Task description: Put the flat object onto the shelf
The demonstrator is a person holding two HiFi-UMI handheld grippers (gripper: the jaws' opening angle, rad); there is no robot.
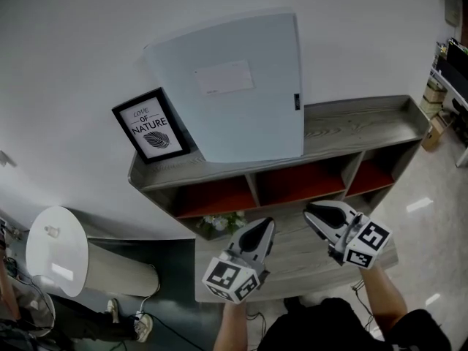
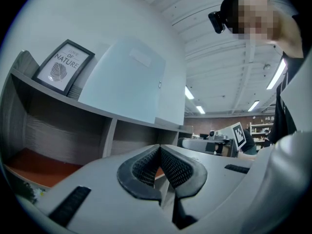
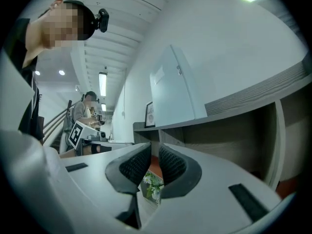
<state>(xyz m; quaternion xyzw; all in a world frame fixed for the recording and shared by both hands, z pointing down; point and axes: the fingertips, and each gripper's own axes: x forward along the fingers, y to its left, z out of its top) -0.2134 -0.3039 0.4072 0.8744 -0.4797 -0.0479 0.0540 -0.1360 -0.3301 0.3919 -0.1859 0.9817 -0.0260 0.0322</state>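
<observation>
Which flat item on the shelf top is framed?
The small leaf print at the left end, in a black frame; the large pale-blue board beside it has none.
</observation>
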